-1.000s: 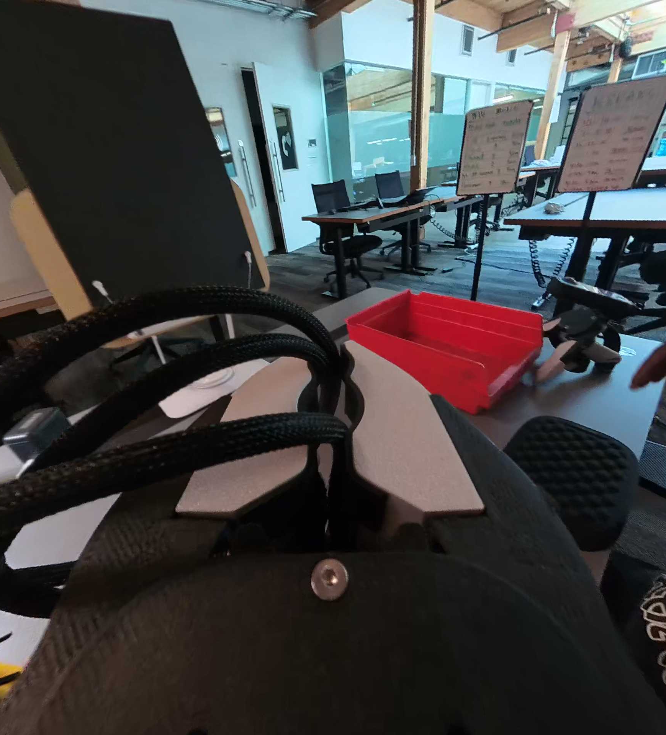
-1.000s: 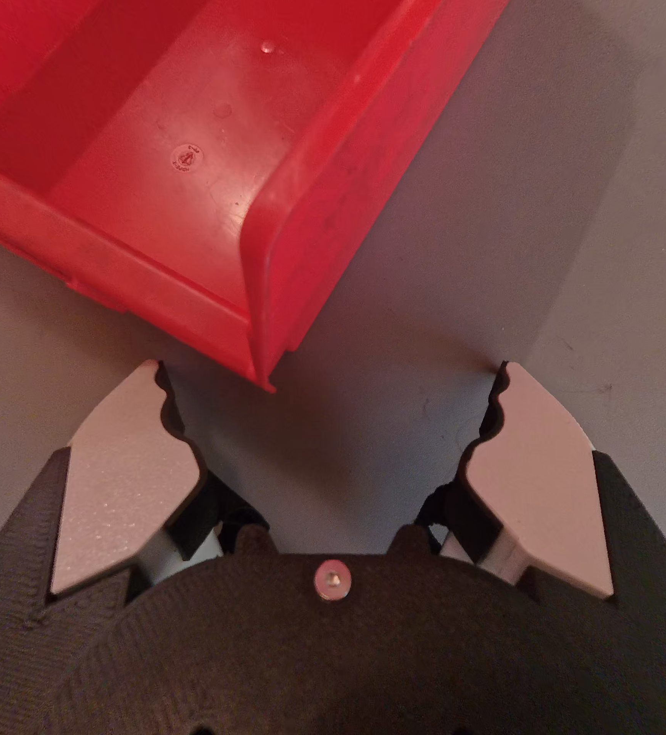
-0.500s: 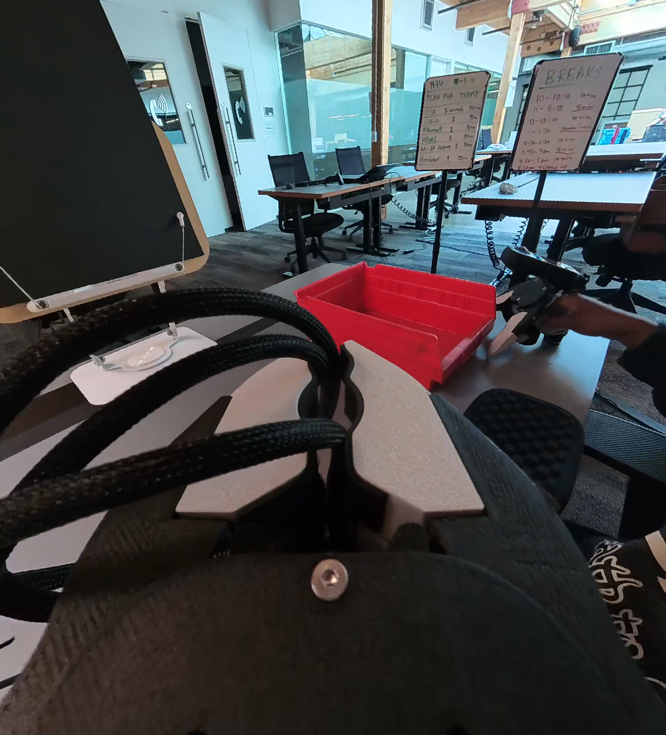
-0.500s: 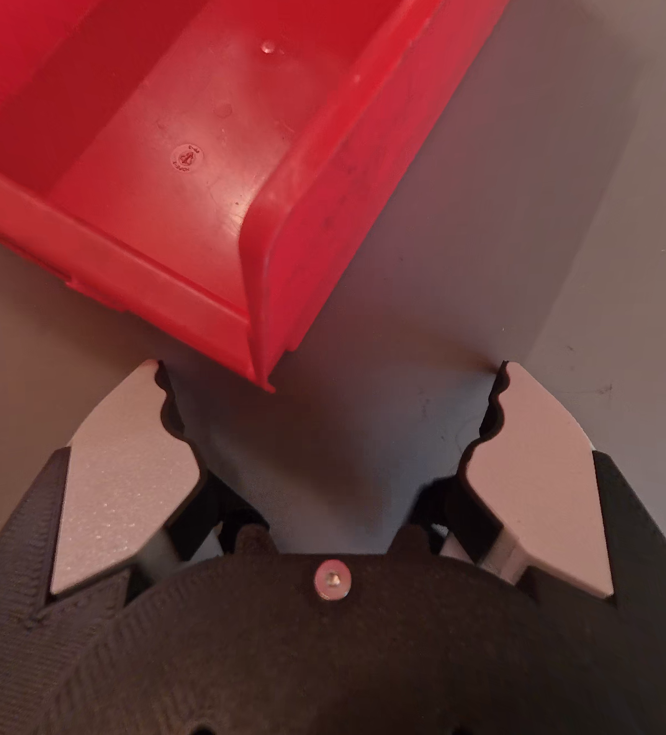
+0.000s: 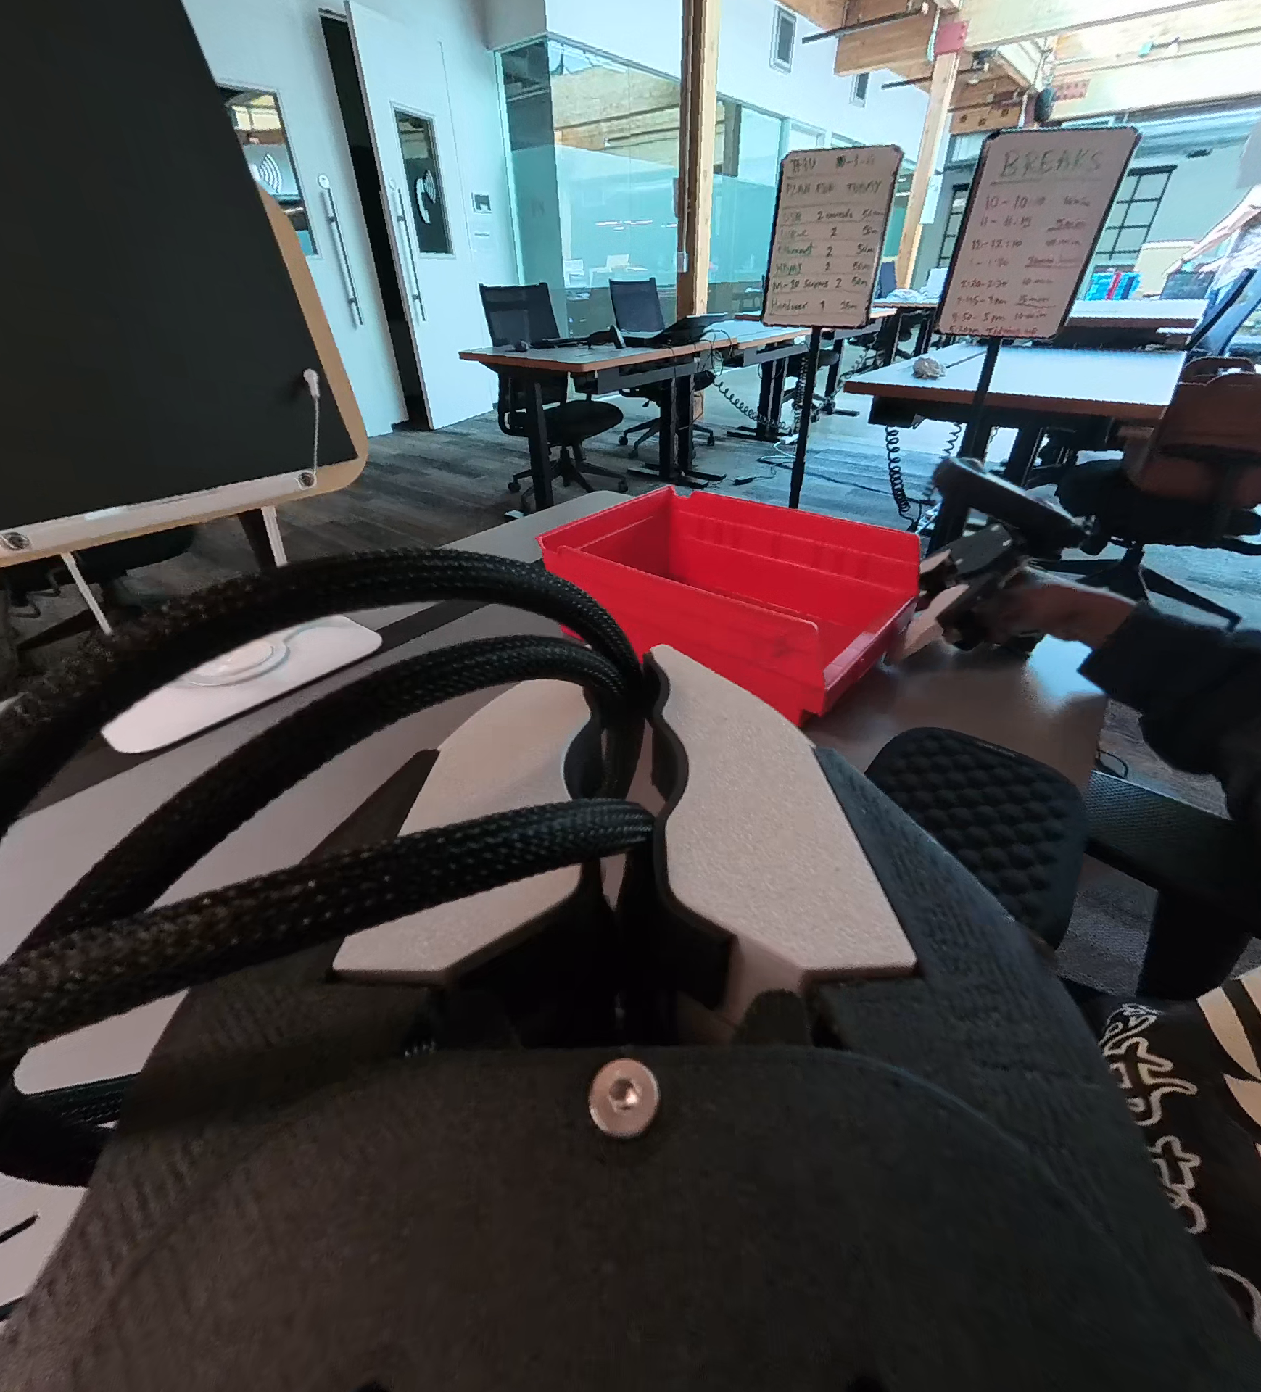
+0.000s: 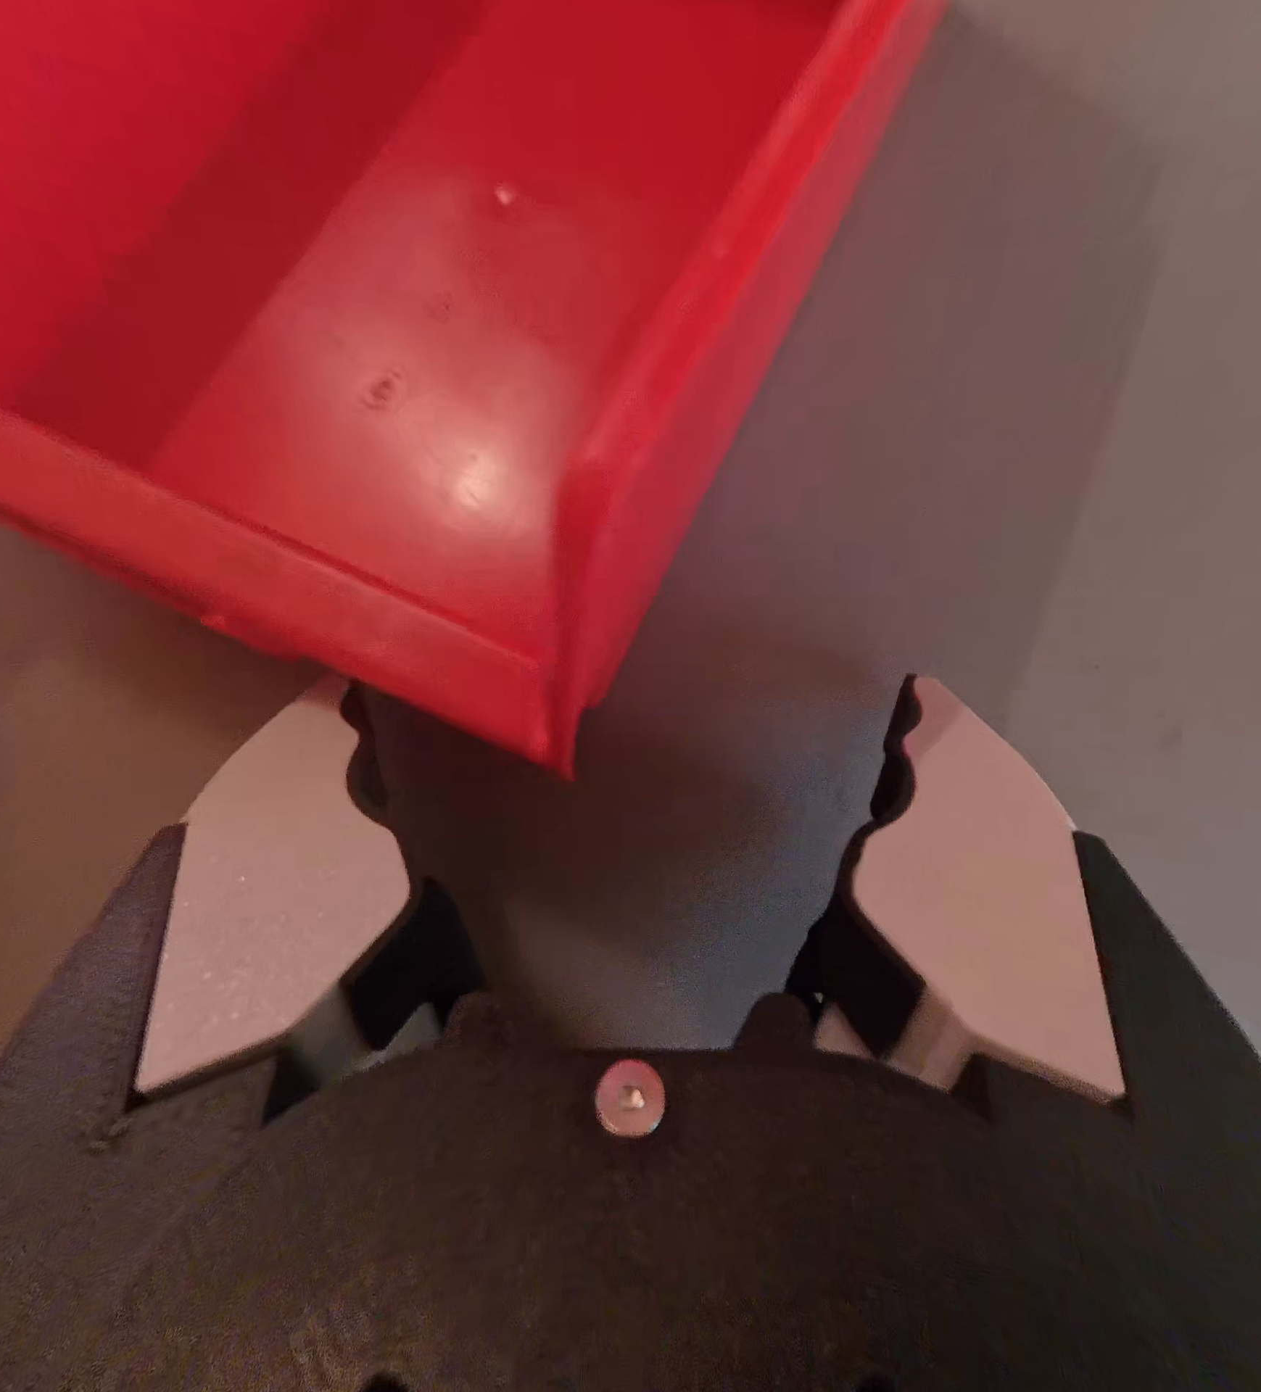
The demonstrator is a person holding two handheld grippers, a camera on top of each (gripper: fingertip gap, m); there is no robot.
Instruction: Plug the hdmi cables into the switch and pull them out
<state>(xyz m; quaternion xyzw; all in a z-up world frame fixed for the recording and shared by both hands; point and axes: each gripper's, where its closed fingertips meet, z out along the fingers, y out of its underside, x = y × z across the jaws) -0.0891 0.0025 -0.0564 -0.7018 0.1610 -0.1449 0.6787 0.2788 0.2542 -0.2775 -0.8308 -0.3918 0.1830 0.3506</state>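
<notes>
Left gripper [image 5: 635,723]: jaws clamped together on a bundle of black braided hdmi cables [image 5: 326,678], whose loops arc off to the left above the grey table [image 5: 989,700] — the switch cannot be made out. Further right, the empty red bin [image 6: 401,361] sits on that table; right gripper [image 6: 627,723] poised above its near corner, jaws wide apart, holding nothing

Black braided hdmi cables [image 5: 356,715], looped in arcs, pinched between closed jaws.

Red bin [image 5: 725,595] on grey table [image 6: 1064,452], two whiteboards [image 5: 827,237], office chairs [image 5: 537,377]
</notes>
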